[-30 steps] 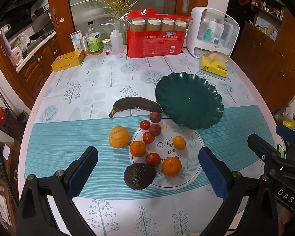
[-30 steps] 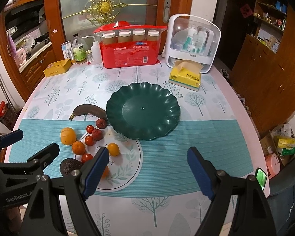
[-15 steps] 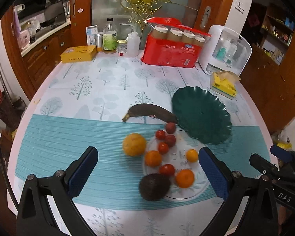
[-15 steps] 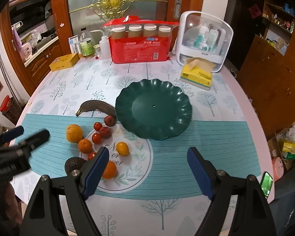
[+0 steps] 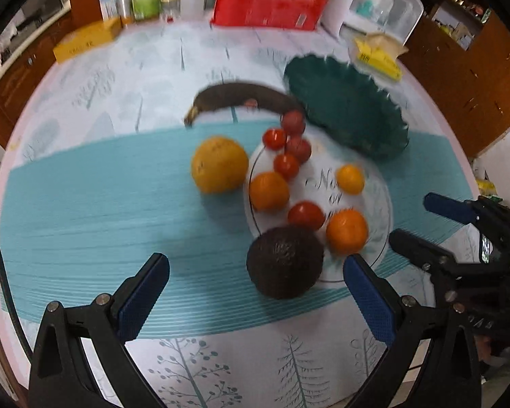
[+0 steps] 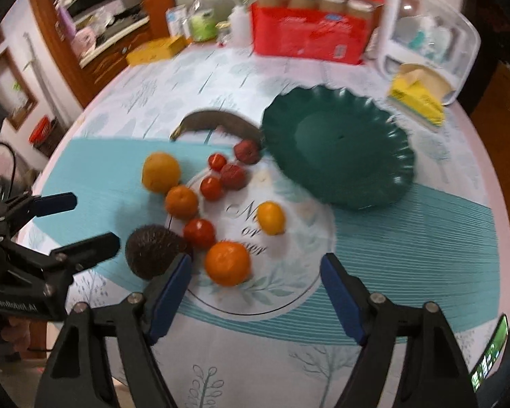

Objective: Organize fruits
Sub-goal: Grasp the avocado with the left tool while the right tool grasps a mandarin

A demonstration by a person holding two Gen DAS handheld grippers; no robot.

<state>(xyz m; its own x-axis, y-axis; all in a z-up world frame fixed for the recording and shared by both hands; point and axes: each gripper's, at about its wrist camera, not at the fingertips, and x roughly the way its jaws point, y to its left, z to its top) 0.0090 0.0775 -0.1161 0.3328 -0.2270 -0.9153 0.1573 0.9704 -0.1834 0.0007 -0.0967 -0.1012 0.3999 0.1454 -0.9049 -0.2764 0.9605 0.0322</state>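
Both tools have come lower and closer to the fruits than half a second ago, and the fruits now look bigger in both views.

From the left wrist view, the left tool (image 5: 255, 292) is wide open and holds nothing. The avocado (image 5: 285, 261) lies between its two blue pads, a little nearer to the right one. Just behind the avocado are a red tomato (image 5: 305, 215) and an orange (image 5: 346, 230), and further back a second orange (image 5: 268, 190), a big yellow orange (image 5: 219, 165) and a small yellow fruit (image 5: 350, 179). The dark banana (image 5: 241, 100) lies behind them, beside the green plate (image 5: 346, 108), which carries no fruit. The right tool (image 5: 421, 221) shows at the right edge, also open.

From the right wrist view, the right tool (image 6: 255, 292) is wide open and empty. The orange (image 6: 227, 263) sits between its pads, close to the left pad, and the avocado (image 6: 151, 251) is just outside that pad, on the left. The green plate (image 6: 338, 146) stands well ahead on the desk (image 6: 408, 238). The left tool (image 6: 85, 224) is at the left, its fingers apart, near the avocado.
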